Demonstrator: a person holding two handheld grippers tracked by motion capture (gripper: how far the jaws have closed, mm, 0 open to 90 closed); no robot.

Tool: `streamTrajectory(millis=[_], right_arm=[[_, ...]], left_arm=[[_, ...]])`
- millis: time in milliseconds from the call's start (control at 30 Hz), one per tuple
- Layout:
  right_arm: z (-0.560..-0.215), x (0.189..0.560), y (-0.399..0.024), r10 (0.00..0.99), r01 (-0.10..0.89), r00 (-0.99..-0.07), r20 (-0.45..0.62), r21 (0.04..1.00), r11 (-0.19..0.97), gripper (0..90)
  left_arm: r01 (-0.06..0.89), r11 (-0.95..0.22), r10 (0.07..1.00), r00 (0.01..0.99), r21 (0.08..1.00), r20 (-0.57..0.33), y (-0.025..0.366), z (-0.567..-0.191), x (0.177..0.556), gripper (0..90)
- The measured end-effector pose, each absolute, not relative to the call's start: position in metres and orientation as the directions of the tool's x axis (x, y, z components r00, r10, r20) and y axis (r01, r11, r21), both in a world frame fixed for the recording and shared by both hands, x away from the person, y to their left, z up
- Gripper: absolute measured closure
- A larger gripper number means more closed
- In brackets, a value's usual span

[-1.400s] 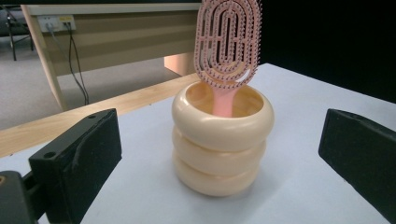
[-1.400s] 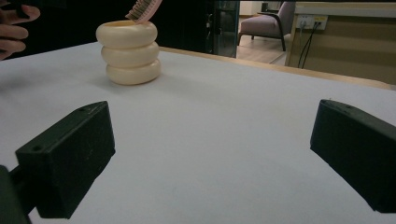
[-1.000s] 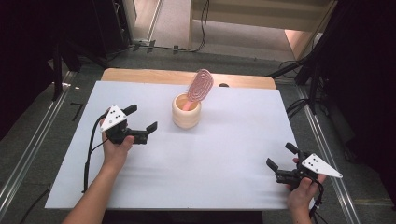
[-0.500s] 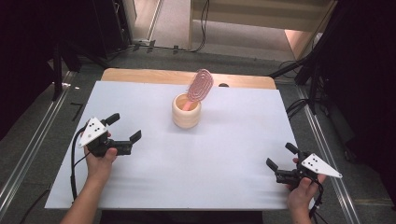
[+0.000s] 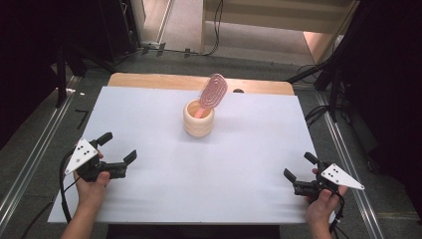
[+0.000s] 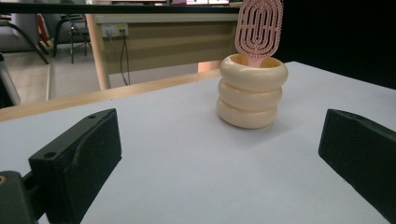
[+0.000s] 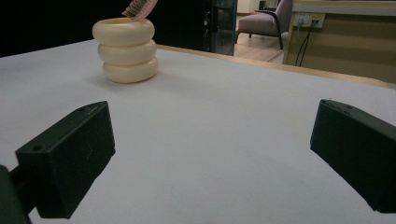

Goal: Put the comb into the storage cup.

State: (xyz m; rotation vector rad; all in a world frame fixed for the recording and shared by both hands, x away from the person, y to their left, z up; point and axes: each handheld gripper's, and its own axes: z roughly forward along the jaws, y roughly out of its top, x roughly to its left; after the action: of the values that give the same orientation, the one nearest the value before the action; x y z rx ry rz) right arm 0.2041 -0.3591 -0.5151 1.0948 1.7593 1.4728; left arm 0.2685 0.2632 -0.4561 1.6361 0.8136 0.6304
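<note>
Pink oval-headed plastic hairbrush (image 5: 213, 92) upright in cream ringed holder (image 5: 198, 119), far centre of white worktop (image 5: 239, 164). Left gripper (image 5: 119, 153) near left, right gripper (image 5: 300, 174) near right: jaws spread, empty.

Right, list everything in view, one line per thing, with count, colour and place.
Holder: one, cream, ringed, upright at table centre-back.
Hairbrush: one, pink, standing in the holder, head leaning out over its rim.
Table cover: one, white, over the wooden tabletop.
Left hand-held gripper: one, black, near left edge, jaws open, holding nothing.
Right hand-held gripper: one, black, near right front corner, jaws open, holding nothing.
</note>
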Motion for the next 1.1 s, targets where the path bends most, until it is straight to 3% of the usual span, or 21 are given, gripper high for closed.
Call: streamTrajectory(millis=[1100], right_arm=[[-0.515, 0.204, -0.359, 0.874, 0.222, -0.481, 0.069, 0.974, 0.045, 0.0]], left_arm=[[0.218, -0.101, 0.854, 0.52, 0.971, -0.028, 0.325, -0.471, 0.229, 0.3]])
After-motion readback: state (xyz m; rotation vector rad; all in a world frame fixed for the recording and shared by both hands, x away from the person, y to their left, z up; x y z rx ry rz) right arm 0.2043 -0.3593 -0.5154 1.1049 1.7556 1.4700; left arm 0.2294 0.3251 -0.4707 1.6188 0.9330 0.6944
